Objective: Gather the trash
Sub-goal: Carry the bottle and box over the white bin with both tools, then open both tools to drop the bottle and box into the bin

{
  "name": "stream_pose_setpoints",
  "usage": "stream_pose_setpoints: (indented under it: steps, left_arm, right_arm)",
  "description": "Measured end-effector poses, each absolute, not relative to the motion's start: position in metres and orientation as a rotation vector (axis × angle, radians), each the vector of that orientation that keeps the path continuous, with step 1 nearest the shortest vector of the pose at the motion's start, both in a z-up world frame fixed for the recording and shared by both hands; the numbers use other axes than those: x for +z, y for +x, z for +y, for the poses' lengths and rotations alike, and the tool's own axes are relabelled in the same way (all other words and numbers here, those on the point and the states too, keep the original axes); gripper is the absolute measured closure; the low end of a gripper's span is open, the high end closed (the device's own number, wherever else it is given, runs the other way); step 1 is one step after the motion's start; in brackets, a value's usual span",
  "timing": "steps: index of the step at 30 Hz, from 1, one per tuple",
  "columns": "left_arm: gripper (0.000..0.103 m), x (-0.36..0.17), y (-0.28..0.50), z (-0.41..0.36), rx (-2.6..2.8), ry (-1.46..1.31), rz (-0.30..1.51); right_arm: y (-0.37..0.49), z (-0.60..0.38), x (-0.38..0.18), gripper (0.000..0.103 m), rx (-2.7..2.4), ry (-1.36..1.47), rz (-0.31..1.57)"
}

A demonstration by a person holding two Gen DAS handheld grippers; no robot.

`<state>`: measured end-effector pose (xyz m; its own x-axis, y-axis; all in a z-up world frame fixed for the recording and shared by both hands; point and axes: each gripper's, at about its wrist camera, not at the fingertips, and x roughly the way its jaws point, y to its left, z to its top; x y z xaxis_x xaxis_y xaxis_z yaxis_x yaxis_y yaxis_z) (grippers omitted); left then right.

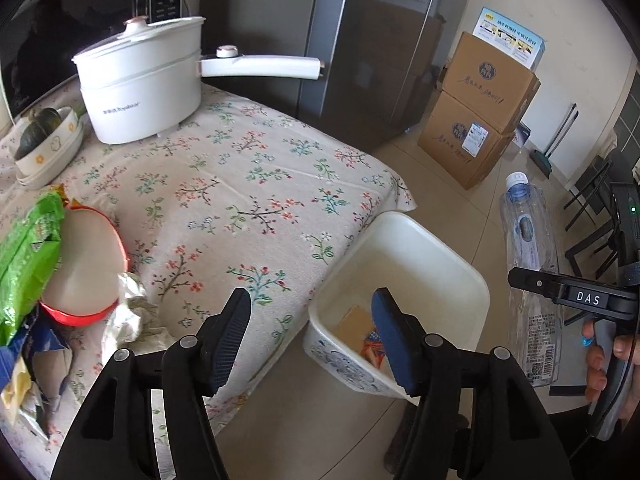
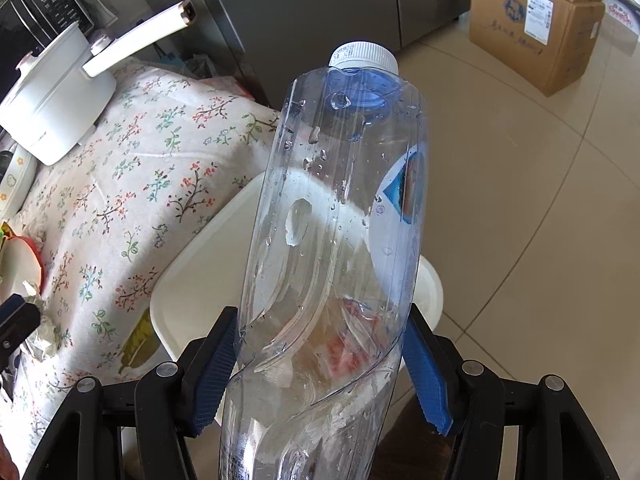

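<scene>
A clear plastic bottle [image 2: 336, 216] with a white cap is clamped in my right gripper [image 2: 320, 364], which is shut on its dented lower body. The bottle [image 1: 528, 248] hangs above the floor just right of a white bin [image 1: 404, 276] that stands beside the table and holds some cardboard and wrappers. My left gripper [image 1: 312, 336] is open and empty, hovering over the table corner and the bin's near rim. At the table's left edge lie a green wrapper [image 1: 28, 256], a red-rimmed lid [image 1: 88, 268] and crumpled paper [image 1: 128, 308].
A white electric pot [image 1: 144, 80] with a long handle and a bowl holding a squash [image 1: 44, 140] stand at the back of the floral tablecloth [image 1: 240, 184]. A grey fridge [image 1: 360, 40], stacked cardboard boxes [image 1: 480, 108] and black chairs [image 1: 592, 208] surround the tiled floor.
</scene>
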<state>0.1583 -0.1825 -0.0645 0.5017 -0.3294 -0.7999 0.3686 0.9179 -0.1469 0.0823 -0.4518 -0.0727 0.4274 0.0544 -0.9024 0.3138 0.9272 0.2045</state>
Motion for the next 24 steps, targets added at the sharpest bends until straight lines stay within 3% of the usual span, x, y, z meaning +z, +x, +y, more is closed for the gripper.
stream_pose_setpoints:
  steps: [9,24]
  left_arm:
    - [0.023,-0.041,0.147,-0.113,-0.319,0.019,0.925]
    - [0.020,-0.030,0.127,-0.018,-0.176,-0.028,0.905]
  right_arm:
    - [0.104,-0.432,-0.084,0.035,-0.173,0.301,1.155]
    - [0.143,-0.398,-0.120,0.034,-0.195,0.201,1.264]
